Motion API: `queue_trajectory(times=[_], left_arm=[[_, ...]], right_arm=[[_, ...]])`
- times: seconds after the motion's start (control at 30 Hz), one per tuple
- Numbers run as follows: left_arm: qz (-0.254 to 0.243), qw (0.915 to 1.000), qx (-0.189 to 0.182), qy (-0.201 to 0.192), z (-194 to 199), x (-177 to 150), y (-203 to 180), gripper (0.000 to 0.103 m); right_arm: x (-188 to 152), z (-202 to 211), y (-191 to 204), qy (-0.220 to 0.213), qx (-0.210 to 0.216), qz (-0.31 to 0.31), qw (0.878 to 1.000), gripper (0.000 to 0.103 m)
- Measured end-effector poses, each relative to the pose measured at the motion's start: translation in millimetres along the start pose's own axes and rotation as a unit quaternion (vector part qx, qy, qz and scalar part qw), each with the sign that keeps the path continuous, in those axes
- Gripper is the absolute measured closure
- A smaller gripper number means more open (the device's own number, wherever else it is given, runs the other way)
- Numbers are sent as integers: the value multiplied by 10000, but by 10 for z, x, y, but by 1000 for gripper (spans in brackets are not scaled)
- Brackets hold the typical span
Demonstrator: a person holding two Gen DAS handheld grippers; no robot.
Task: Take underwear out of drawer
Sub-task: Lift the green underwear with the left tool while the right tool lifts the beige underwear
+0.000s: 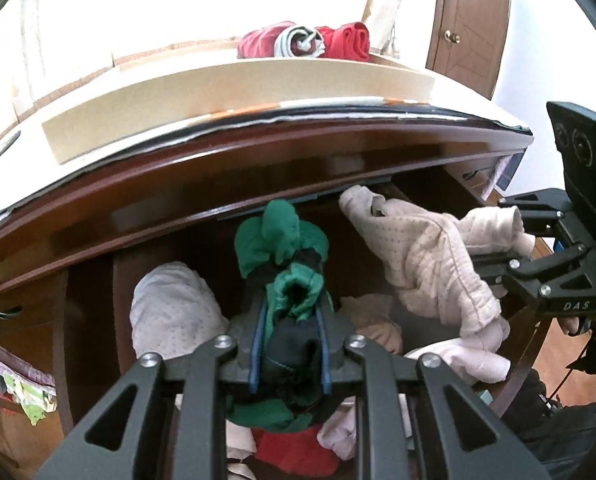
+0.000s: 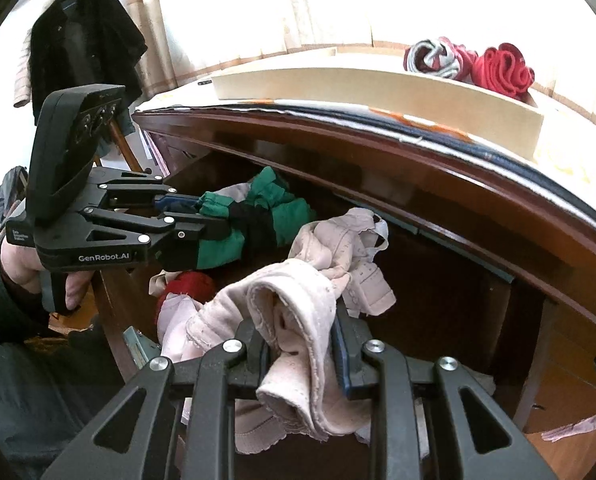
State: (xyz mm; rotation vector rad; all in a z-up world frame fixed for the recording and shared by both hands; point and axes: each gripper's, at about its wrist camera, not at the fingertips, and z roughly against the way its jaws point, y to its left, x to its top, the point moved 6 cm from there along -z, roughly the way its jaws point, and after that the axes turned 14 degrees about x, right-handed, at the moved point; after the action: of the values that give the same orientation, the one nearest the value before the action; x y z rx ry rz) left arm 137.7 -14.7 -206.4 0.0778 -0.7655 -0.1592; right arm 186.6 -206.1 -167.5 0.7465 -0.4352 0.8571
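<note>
Green-black underwear (image 1: 282, 240) bunched, lifted above drawer (image 2: 437, 280); pale pink underwear (image 2: 298, 320) likewise.

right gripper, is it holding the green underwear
No, the right gripper is shut on pale pink underwear; the green underwear is in the left gripper.

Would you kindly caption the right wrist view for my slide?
Right gripper holds pale pink underwear above the open drawer; left gripper holds a green pair.

Glossy wooden desk (image 1: 258, 152); soft dotted cloth underwear (image 2: 298, 320).
</note>
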Motion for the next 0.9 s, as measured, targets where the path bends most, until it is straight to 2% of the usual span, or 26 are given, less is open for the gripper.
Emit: queue_trajectory(times=[0.6, 0.9], left_arm=[[239, 9988, 49, -416, 136, 51, 34, 84], [260, 9983, 58, -510, 187, 6, 29, 84]], right_arm=[[18, 113, 146, -297, -248, 579, 9976, 76], [-4, 189, 243, -586, -303, 869, 9940, 76]])
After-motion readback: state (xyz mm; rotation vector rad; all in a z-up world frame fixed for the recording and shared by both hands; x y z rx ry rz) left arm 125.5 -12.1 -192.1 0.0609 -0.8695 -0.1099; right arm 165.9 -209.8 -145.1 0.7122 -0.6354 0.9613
